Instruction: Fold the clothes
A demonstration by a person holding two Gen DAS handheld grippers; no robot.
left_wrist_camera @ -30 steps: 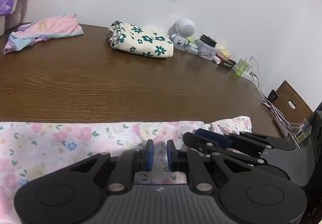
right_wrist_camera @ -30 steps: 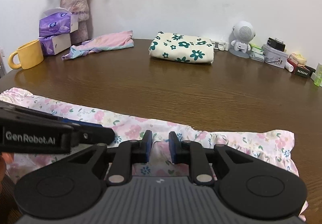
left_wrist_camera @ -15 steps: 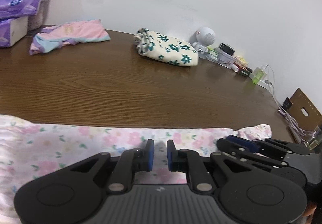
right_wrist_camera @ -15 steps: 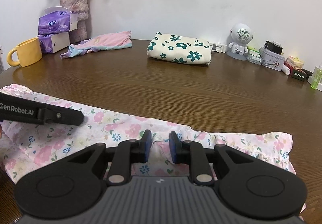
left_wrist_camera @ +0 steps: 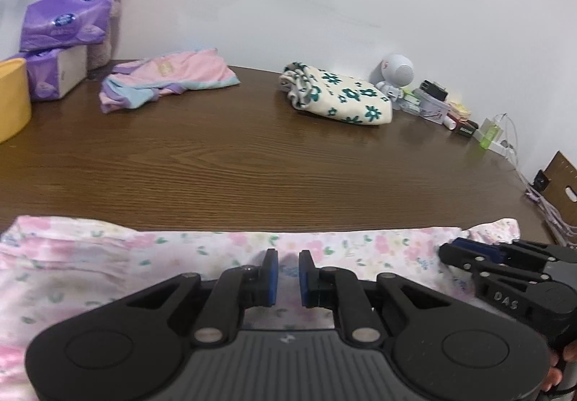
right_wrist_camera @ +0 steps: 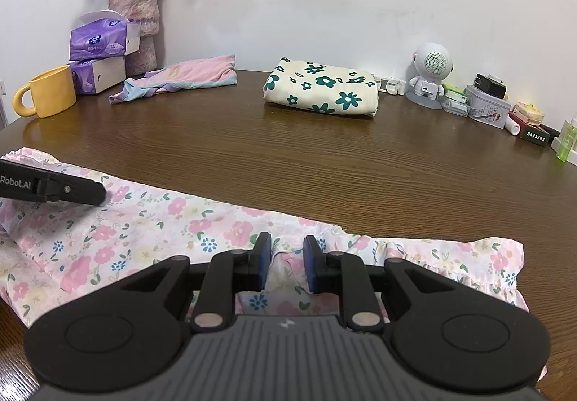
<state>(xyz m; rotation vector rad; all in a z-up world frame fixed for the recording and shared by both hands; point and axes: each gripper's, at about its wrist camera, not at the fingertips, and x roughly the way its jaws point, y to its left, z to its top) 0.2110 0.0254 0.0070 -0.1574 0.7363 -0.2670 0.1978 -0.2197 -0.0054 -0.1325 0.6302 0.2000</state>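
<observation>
Floral cloth (right_wrist_camera: 151,231), thin, soft and light, is spread along the lower part of the frame on the tabletop (right_wrist_camera: 288,163). A pinch of it is held by both the left tongs (left_wrist_camera: 285,273) and the right tongs (right_wrist_camera: 287,258); its edges are judged the best hold.

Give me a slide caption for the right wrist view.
Right gripper pinching pink floral garment on wooden table.
</observation>
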